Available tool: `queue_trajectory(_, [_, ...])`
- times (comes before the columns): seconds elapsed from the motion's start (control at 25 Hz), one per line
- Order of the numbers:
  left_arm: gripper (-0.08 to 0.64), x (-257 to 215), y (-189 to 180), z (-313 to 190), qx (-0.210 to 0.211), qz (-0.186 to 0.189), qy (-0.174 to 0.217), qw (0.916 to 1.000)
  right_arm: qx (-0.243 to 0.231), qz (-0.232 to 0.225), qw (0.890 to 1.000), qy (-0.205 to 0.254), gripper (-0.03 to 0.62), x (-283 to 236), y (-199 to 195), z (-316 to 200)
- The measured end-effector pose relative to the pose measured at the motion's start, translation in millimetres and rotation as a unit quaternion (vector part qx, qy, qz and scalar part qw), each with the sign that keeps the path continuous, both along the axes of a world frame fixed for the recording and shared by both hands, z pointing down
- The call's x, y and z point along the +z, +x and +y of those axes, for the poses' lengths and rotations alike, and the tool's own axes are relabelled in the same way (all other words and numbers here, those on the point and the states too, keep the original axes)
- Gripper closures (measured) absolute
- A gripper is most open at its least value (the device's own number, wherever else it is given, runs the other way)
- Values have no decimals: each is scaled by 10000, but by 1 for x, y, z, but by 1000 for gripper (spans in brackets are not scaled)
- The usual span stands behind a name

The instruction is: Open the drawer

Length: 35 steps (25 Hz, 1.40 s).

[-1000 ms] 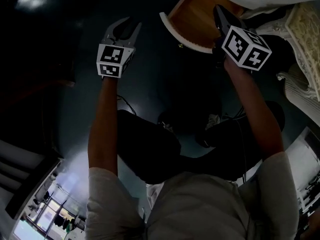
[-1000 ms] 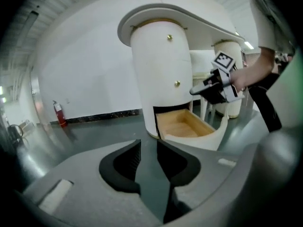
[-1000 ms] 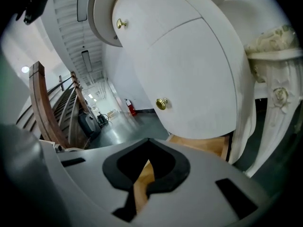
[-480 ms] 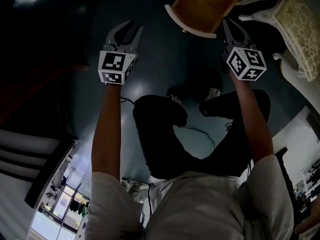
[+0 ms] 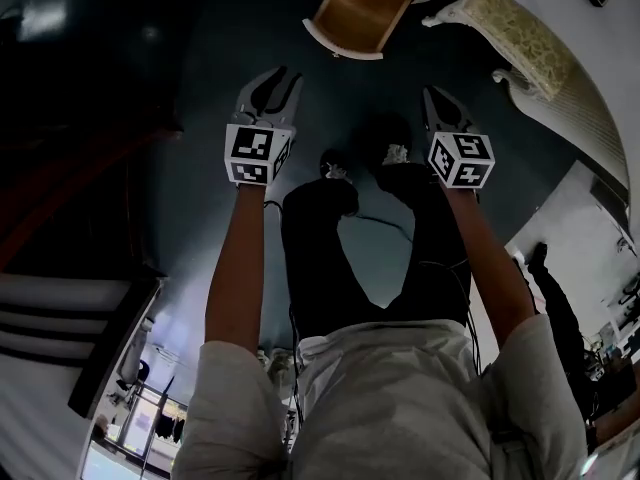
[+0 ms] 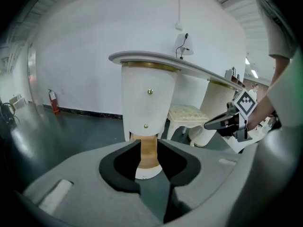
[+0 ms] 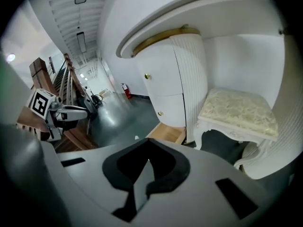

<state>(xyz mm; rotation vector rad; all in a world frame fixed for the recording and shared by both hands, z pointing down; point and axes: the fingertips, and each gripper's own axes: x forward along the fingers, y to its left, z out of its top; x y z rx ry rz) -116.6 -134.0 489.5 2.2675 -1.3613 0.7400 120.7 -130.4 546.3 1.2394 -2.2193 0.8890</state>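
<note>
Dark glossy floor [image 5: 200,88], my left gripper [image 5: 278,74] above it, jaws apart, holding nothing, drawer [image 5: 355,13] ahead, pulled out of white cabinet [image 6: 147,98], bare wood inside, my right gripper [image 5: 437,96], jaws together, nothing held, cushioned stool [image 7: 239,110] rightmost.

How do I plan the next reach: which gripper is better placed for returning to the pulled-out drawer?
Probably left: the left gripper has the drawer framed between its open fingers; the right gripper sees it off-centre.

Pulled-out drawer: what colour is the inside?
Warm orange-brown wood inside the drawer, with a white front edge. It shows best in the head view.
</note>
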Motion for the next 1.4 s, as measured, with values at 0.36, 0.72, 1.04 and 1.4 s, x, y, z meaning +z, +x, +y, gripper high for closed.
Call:
queue_trajectory(0.36, [446,-106,54,51,104,325,-152,9993,44,311,9992,-263,577,-105,17,54])
queue_trajectory(0.72, [446,-177,69,90,256,131,72,9996,192,225,9992,-267,577,-173,-12,87])
queue_trajectory(1.04, [446,-220,69,127,198,311,255,9990,41,348,9993,-163,577,-219,-44,143])
queue_trajectory(1.4, [451,-249,66,179,-58,402,243,9989,547,590,9958,427,577,-258,-44,187])
